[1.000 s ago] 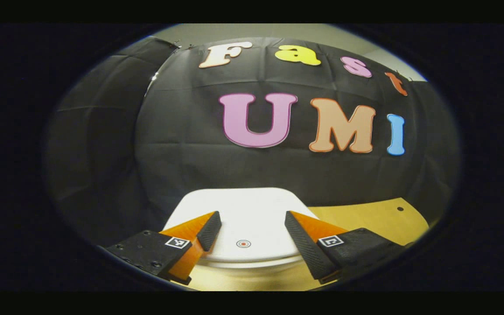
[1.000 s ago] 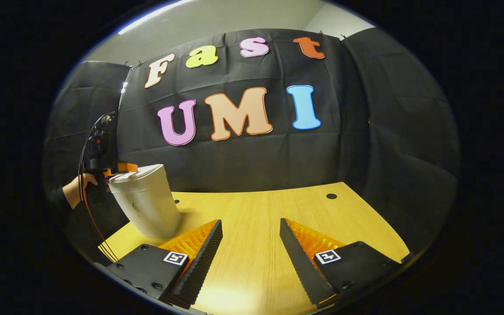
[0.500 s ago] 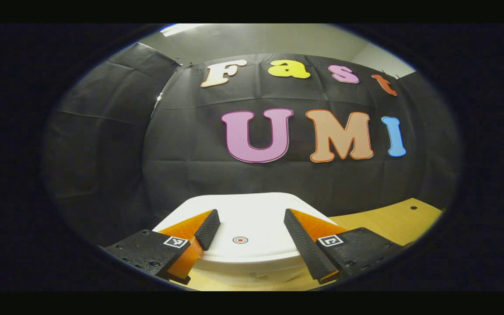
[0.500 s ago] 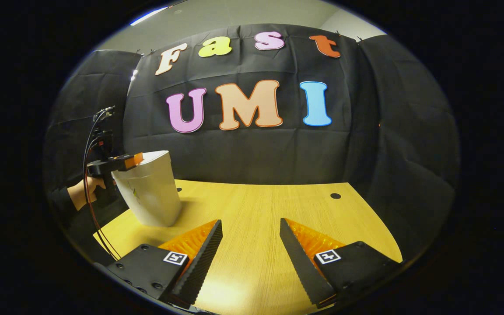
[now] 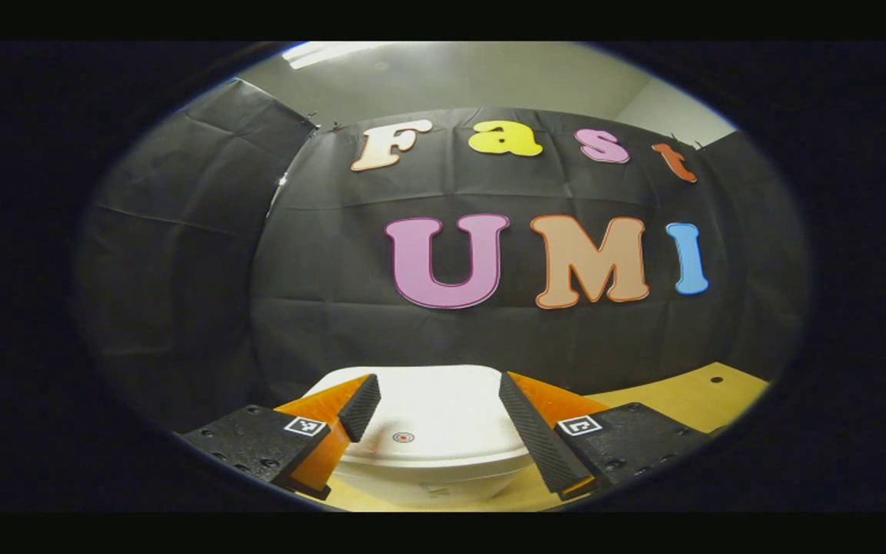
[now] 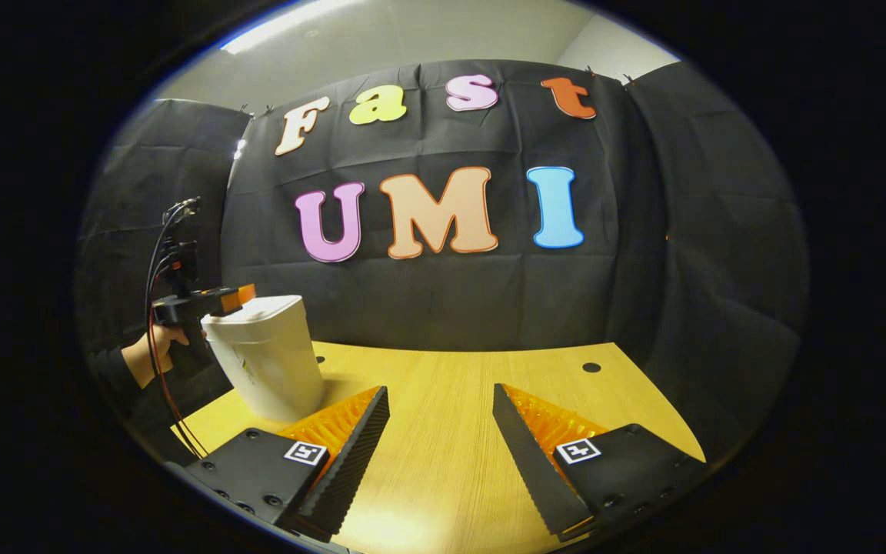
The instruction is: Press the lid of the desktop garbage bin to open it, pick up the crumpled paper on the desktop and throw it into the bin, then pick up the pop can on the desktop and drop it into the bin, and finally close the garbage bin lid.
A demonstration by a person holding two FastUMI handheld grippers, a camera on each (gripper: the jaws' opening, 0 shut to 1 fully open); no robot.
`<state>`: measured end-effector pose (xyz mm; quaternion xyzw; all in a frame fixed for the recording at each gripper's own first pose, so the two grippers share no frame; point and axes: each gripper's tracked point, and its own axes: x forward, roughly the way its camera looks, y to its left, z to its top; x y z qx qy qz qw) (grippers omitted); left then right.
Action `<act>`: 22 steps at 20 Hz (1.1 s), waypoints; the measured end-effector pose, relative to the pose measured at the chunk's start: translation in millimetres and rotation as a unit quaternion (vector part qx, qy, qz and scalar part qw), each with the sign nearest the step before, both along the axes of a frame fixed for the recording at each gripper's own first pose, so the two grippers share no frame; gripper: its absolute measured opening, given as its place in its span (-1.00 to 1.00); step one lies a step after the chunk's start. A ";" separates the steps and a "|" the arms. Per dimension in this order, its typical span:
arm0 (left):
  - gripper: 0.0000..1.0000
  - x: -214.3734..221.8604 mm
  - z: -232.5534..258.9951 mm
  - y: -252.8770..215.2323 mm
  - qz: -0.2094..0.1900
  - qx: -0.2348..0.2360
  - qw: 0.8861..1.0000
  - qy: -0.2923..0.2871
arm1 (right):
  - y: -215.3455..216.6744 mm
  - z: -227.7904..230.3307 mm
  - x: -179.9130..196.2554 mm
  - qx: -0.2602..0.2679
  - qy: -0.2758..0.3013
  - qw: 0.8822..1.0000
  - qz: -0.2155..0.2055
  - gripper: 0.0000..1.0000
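Observation:
A white garbage bin (image 6: 270,358) stands at the left end of the wooden table, its lid (image 5: 431,419) down. The lid carries a small red ring mark (image 5: 403,437). My left gripper (image 5: 439,400) hovers open just above the lid's near part, one finger on each side of the mark. From the right gripper view I see that gripper (image 6: 216,296) at the bin's top rim, held by a hand (image 6: 152,358). My right gripper (image 6: 439,419) is open over bare table to the right of the bin, holding nothing.
The wooden table (image 6: 474,385) runs right from the bin, with two small round holes (image 6: 591,367) near its back edge. Black cloth walls close in the back and both sides. A cable (image 6: 158,369) hangs from the left gripper.
The left gripper has risen and drawn back a little from the lid, so the bin sits lower and smaller in its view. The right gripper tilted slightly; the bin stands more upright.

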<state>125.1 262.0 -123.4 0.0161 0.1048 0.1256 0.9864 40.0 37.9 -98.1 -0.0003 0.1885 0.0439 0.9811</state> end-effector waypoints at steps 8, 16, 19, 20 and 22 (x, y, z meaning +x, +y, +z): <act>0.84 -44.2 63.6 -89.2 -0.018 -0.017 0.999 -0.027 | -26.0 57.2 22.9 0.029 -0.082 0.996 0.005 0.87; 0.84 -112.0 88.5 -213.4 -0.045 -0.032 0.995 -0.079 | -89.6 78.3 24.2 0.026 -0.119 0.992 -0.024 0.87; 0.86 -130.6 97.7 -253.3 -0.065 -0.045 0.992 -0.099 | -95.5 74.3 9.3 0.031 -0.112 0.993 -0.029 0.88; 0.85 -133.3 96.1 -262.3 -0.074 -0.051 0.991 -0.098 | -97.1 77.0 4.6 0.032 -0.116 0.992 -0.035 0.88; 0.85 -134.2 93.2 -277.5 -0.092 -0.062 0.990 -0.085 | -97.3 76.8 -0.8 0.033 -0.116 0.992 -0.043 0.88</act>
